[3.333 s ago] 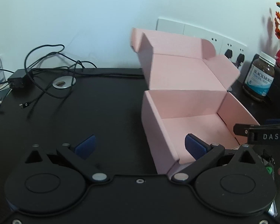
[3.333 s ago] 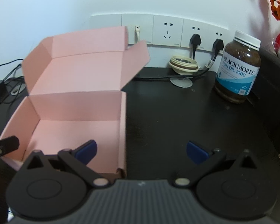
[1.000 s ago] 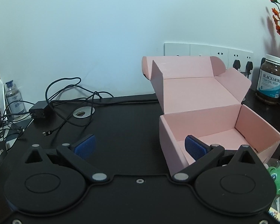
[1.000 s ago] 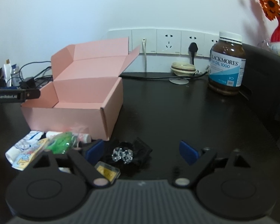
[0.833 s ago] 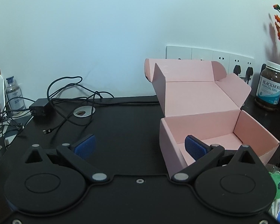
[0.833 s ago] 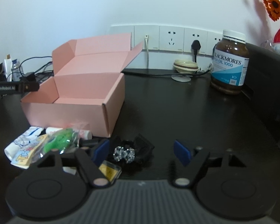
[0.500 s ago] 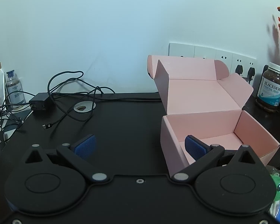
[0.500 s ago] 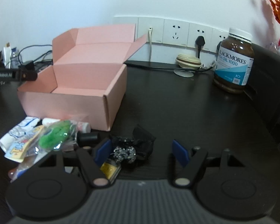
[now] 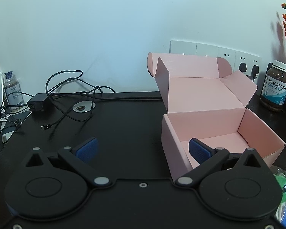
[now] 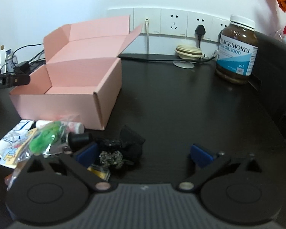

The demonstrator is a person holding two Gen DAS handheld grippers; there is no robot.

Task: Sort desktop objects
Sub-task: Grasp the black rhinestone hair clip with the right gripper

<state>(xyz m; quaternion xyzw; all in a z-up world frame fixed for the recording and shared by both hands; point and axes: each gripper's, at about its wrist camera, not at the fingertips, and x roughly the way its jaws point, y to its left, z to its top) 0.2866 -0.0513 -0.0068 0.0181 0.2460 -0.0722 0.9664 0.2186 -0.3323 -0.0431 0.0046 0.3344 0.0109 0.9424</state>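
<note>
An open pink cardboard box (image 10: 70, 87) stands on the black desk, lid flaps up; it looks empty inside. It also shows in the left wrist view (image 9: 215, 118). In front of it lies a pile: a green frog toy in a clear bag (image 10: 45, 135), a white printed packet (image 10: 13, 143), a black cap (image 10: 79, 138), a black bow with a sparkly centre (image 10: 122, 150) and a small yellow item (image 10: 99, 171). My right gripper (image 10: 143, 154) is open, low over the desk, its left finger beside the bow. My left gripper (image 9: 142, 148) is open and empty at the box's left wall.
A Blackmores fish oil bottle (image 10: 236, 51) stands at the back right by wall sockets (image 10: 173, 22) and a beige lidded dish (image 10: 188, 51). Tangled black cables and a charger (image 9: 38, 102) lie at the back left, with a small bottle (image 9: 12, 89).
My right gripper has pulled back from over the box, dropped lower and moved in toward the black bow. My left gripper has drawn back and risen a little from the box.
</note>
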